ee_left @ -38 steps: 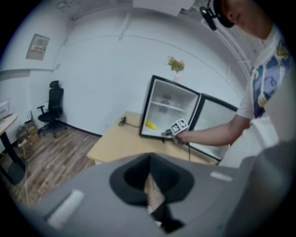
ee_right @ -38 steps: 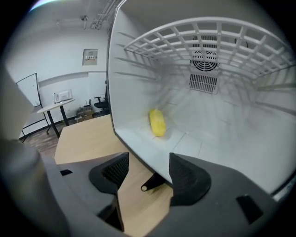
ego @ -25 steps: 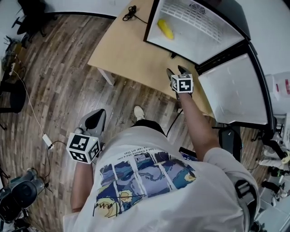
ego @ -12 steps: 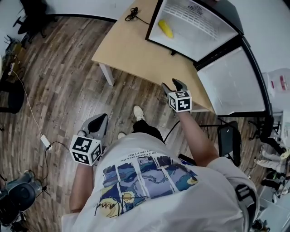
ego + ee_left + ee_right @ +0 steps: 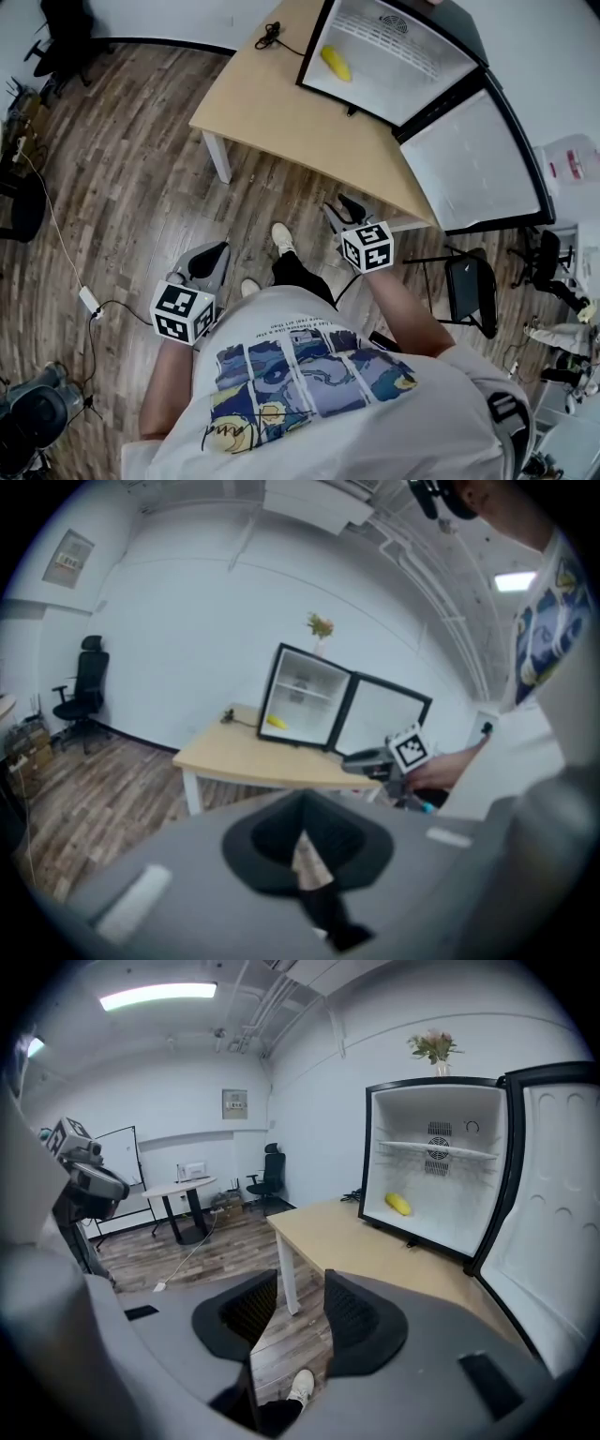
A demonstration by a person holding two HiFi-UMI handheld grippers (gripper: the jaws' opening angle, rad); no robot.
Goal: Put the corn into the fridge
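From the head view, the corn [image 5: 336,63] lies inside the open fridge [image 5: 403,70] on the table [image 5: 272,103]. Both forearms reach forward over the floor, the left gripper [image 5: 208,258] well back and the right gripper [image 5: 339,212] near the table's edge. In the left gripper view, the jaws meet at the tips and hold nothing. In the right gripper view, the jaws are partly open and closing, with nothing between them.

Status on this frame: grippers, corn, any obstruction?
Left gripper shut, empty. Right gripper empty, jaws closing, short of the table. Corn lies inside the fridge, door wide open. Nothing in the way.
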